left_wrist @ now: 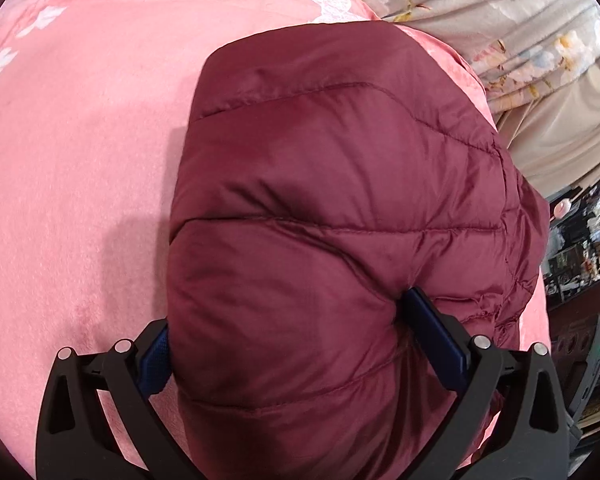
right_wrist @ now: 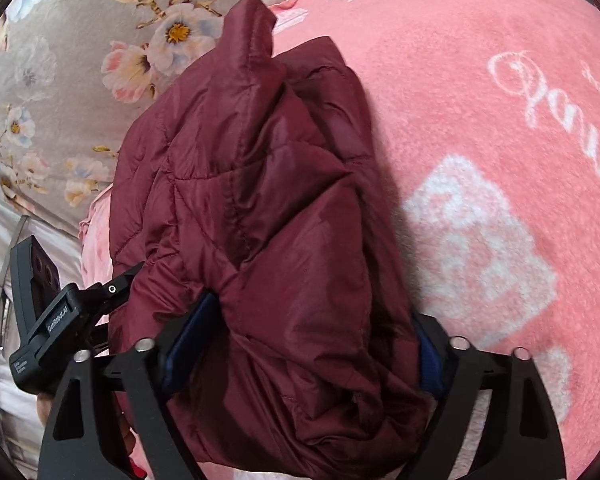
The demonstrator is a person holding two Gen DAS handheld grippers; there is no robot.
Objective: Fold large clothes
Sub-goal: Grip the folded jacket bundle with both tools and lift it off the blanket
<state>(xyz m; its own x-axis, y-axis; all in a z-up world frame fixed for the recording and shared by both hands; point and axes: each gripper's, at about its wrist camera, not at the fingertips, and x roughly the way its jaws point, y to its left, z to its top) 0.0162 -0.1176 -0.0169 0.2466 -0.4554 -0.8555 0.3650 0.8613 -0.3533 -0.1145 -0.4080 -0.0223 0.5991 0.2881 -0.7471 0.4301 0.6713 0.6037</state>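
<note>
Two hand-held grippers are clamping a folded maroon puffer jacket (left_wrist: pixel 340 208) on a pink blanket (left_wrist: pixel 80 160) — left hand-held gripper (left_wrist: pixel 300 332) and right hand-held gripper (right_wrist: pixel 300 344) are each squeezing bulky padding between wide-set pads.

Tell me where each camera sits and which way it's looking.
Left wrist: on the left hand-held gripper, looking forward and down along its fingers at the jacket on the pink blanket; both fingers press into the jacket.
Right wrist: on the right hand-held gripper, looking forward and down at the jacket, bunched between its wide-set fingers; the left hand-held gripper shows at lower left.
Shared: jacket, pink blanket, floral sheet.
</note>
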